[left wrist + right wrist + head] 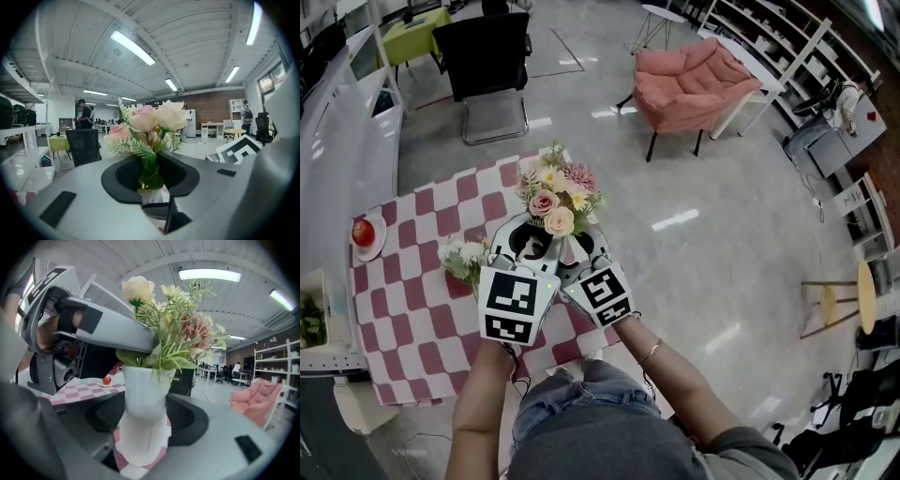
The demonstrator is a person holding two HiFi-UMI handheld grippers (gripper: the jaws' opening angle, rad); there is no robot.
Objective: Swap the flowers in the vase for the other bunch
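Left gripper [151, 186] pinches leafy green flower stems [150, 169]; right gripper [140, 430] clamps ribbed white vase [143, 397].

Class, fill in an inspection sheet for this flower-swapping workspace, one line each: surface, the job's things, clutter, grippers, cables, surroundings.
Surface: table under a pink-and-white checked cloth.
Job's things: white vase upright on the cloth, with a mixed bouquet in it; second bunch of white flowers lying on the cloth beside the vase.
Clutter: plate with a red fruit, near the table's edge.
Grippers: left hand-held gripper closed round the bouquet's stems; right hand-held gripper closed on the vase body.
Cables: what looks like a thin lead hangs below the left hand-held gripper, by the wrist.
Surroundings: black office chair, pink armchair, shiny grey floor.
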